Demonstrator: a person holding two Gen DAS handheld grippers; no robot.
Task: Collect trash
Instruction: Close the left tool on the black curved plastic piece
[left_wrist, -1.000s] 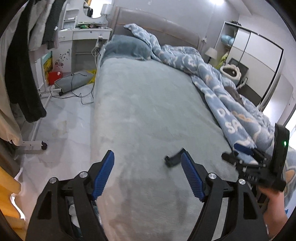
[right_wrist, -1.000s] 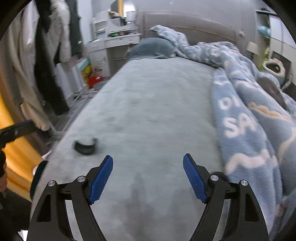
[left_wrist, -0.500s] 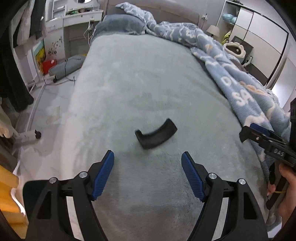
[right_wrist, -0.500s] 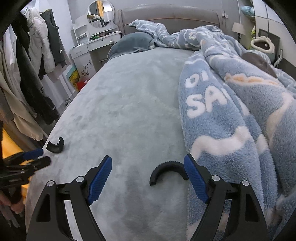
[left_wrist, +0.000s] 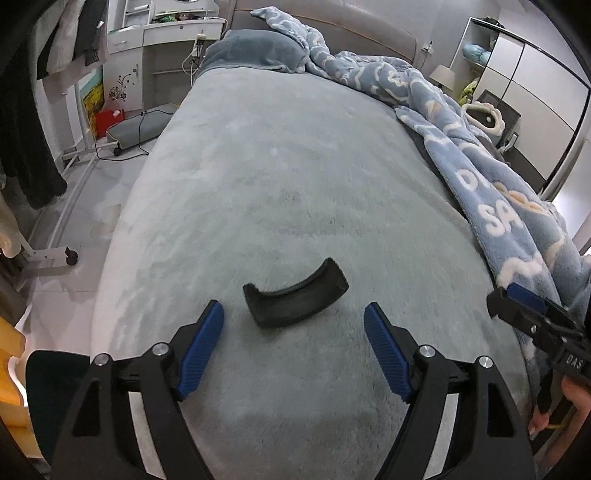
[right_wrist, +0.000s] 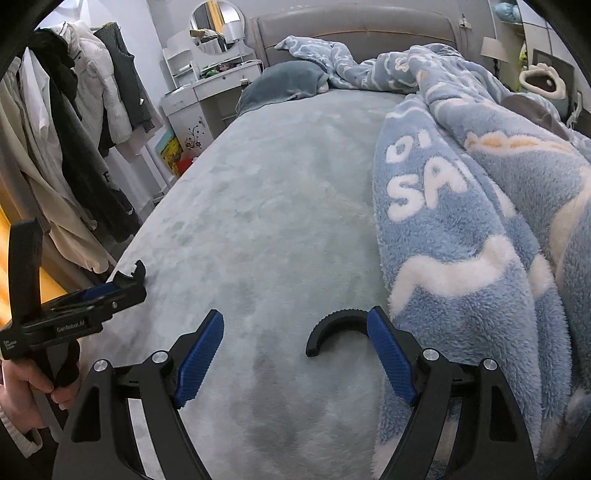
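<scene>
Two black curved plastic pieces (left_wrist: 295, 297) (right_wrist: 334, 326) on grey bed (left_wrist: 295, 166); blue fleece blanket (right_wrist: 461, 229) beside second piece. Left gripper (left_wrist: 294, 345) and right gripper (right_wrist: 295, 345) both spread wide, empty.

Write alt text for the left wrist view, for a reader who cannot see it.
The left gripper, jaws open, hovers over a curved black plastic piece lying on a grey-green bed cover. A blue and white blanket is bunched along the right side, and the right gripper pokes in at the right edge.
</scene>
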